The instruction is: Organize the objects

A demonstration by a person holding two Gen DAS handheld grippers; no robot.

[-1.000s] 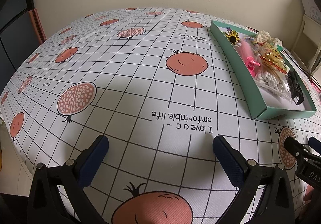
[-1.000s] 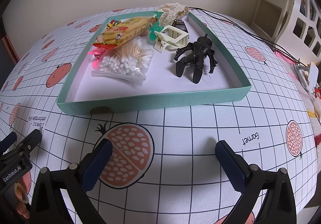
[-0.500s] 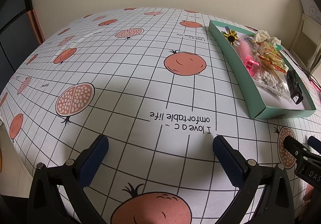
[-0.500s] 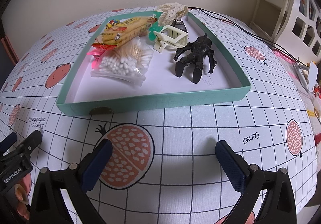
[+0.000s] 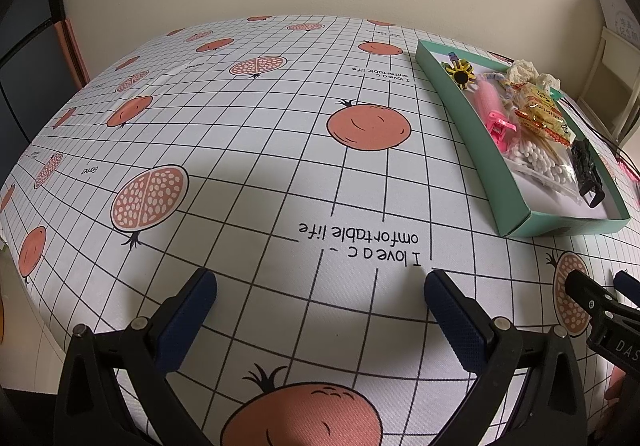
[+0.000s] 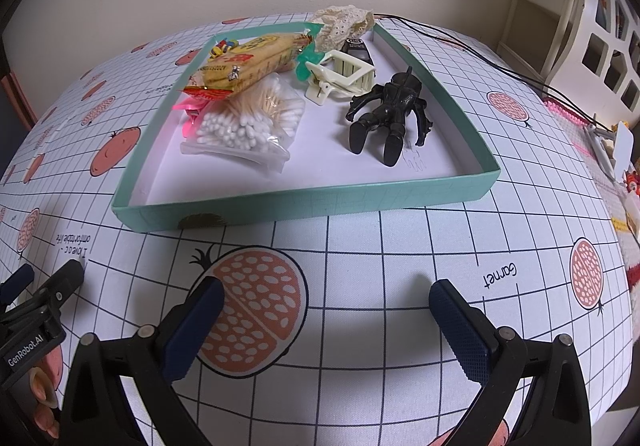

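Right gripper [image 6: 324,306], spread and empty, lower centre; reaching over the tray [image 6: 304,202] wall risks snagging the cotton-swab bag [image 6: 244,130].

Soft, even indoor light falls from above, moderately bright, with no hard glare. Both views are sharp at the middle. The fisheye lens bends the grid of the tablecloth [image 5: 280,150] strongly toward the edges, and dark vignetting fills the corners. Broad, blurry-edged shadows lie on the cloth just ahead of each gripper. The tray [image 6: 304,202] casts a thin shadow along its near wall.
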